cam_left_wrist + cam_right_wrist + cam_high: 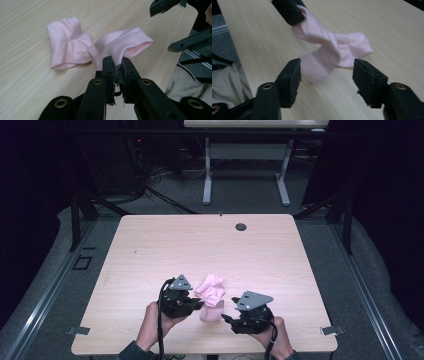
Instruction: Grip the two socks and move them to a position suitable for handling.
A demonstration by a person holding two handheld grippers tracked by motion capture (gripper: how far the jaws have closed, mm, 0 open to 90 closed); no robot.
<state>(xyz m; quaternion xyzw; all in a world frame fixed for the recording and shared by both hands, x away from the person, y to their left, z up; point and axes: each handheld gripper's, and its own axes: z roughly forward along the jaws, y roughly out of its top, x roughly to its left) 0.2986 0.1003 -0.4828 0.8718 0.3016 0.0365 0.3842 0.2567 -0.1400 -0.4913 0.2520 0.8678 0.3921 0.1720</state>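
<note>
A pink sock (212, 296) lies crumpled near the front edge of the light wooden table (150, 250), between the two hands. The left gripper (117, 65) has its jaws closed tight on a fold near the sock's ribbed cuff, lifting that end off the wood while the rest rests flat; how much cloth sits inside the pinch is hidden by the jaws themselves. In the high view the left gripper (195, 304) covers the spot where it meets the cloth. The right gripper (326, 72) has its jaws partly open on either side of the hanging end, which is blurred, so it is hard to tell whether the pads touch it. From above, the right gripper (226, 318) sits just beside the sock, its tips dark and indistinct
</note>
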